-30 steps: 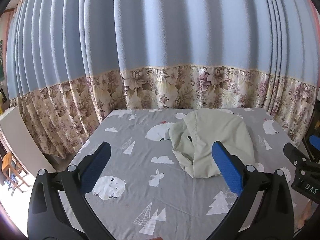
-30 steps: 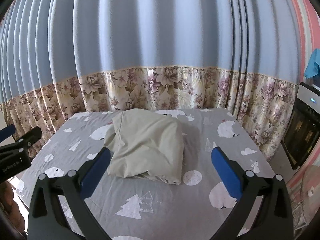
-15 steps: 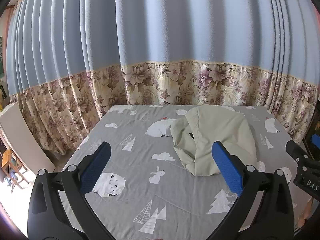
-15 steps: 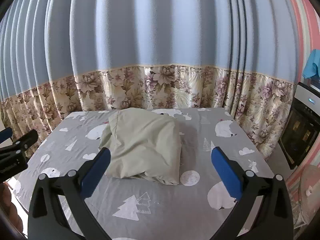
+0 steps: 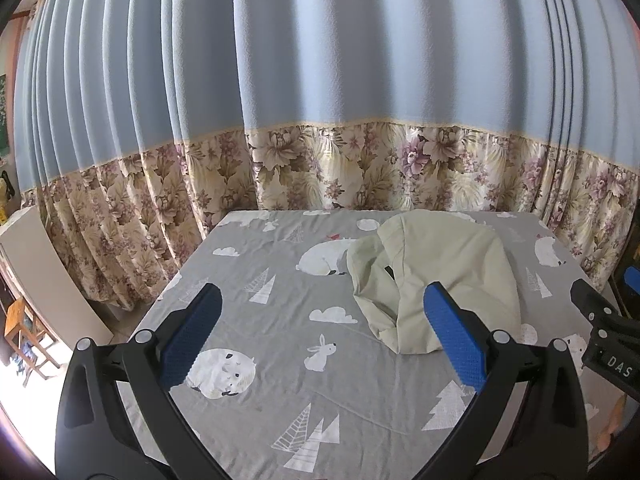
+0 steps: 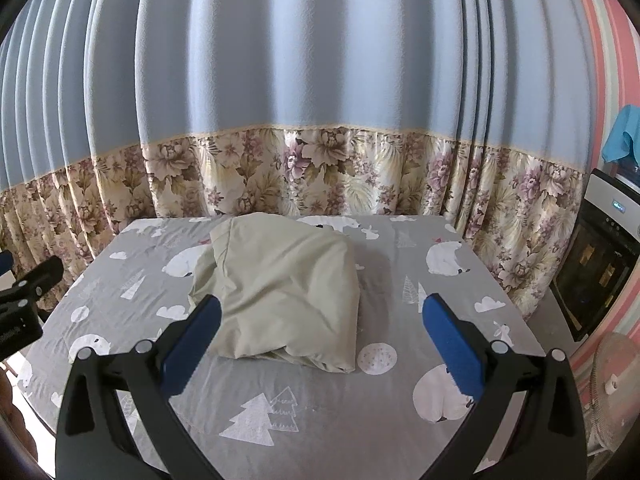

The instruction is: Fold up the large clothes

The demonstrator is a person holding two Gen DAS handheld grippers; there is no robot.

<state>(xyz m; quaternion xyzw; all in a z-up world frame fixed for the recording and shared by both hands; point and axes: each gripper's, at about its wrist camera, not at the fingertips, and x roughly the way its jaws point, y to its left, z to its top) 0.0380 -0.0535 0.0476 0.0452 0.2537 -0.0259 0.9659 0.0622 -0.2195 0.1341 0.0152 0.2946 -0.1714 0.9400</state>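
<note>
A pale green garment (image 5: 440,272) lies folded in a rough bundle on the grey printed bed sheet (image 5: 280,320), toward the far right in the left wrist view. In the right wrist view the same garment (image 6: 288,288) sits mid-bed, just beyond the left finger. My left gripper (image 5: 320,320) hangs open above the near part of the bed, with nothing between its blue pads (image 5: 454,336). My right gripper (image 6: 320,320) is open too, holding nothing. The right gripper's tip (image 5: 600,320) shows at the right edge of the left wrist view, and the left gripper's tip (image 6: 28,292) shows at the left edge of the right wrist view.
A blue curtain with a floral border (image 5: 340,168) hangs right behind the bed. A white cabinet (image 5: 36,264) and a wooden stool (image 5: 24,328) stand to the left. A dark appliance (image 6: 592,264) and a fan (image 6: 612,384) stand to the right.
Both grippers have drawn back and risen slightly from the bed, so the garment appears a bit farther away. The garment itself has not moved.
</note>
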